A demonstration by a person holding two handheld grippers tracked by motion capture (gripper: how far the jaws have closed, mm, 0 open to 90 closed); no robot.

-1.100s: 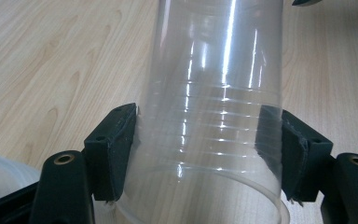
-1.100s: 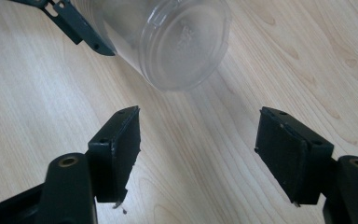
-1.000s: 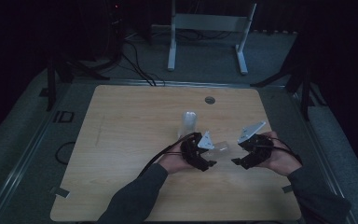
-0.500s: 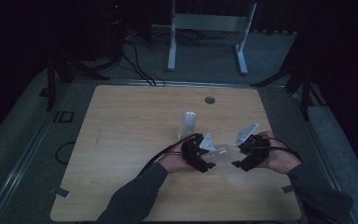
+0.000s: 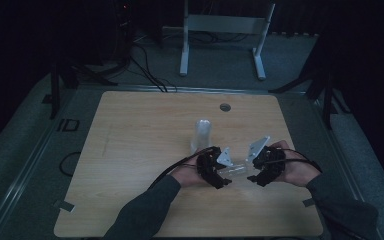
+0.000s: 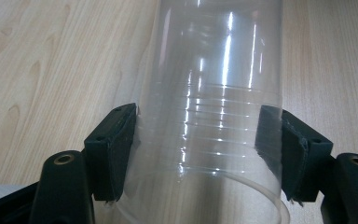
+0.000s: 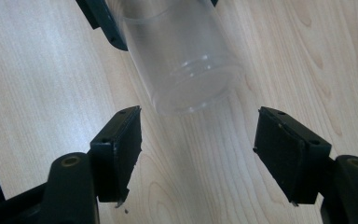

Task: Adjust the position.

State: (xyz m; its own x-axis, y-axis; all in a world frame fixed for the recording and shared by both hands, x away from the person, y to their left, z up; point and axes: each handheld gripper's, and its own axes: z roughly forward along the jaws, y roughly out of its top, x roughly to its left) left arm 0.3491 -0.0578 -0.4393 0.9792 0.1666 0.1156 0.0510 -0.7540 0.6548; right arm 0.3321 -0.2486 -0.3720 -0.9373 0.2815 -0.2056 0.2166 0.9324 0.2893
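A clear plastic cup [image 5: 237, 171] lies level just above the table, and my left gripper [image 5: 225, 171] is shut on it. In the left gripper view both pads press the ribbed wall of the cup [image 6: 209, 116] near its rim, with the left gripper [image 6: 205, 140] around it. My right gripper [image 5: 254, 171] faces the cup's closed end from the right. Its jaws have just been closing a little, with nothing between them. In the right gripper view the cup's base [image 7: 186, 70] hangs just ahead of the right gripper [image 7: 198, 140], which is open.
A second clear cup [image 5: 201, 133] stands upside down on the wooden table [image 5: 130, 150], just behind my left hand. A round grommet [image 5: 224, 107] sits near the far edge. A metal stand [image 5: 220, 30] is on the floor beyond.
My right gripper has edged left toward the held cup's base. The left hand and its cup have stayed put.
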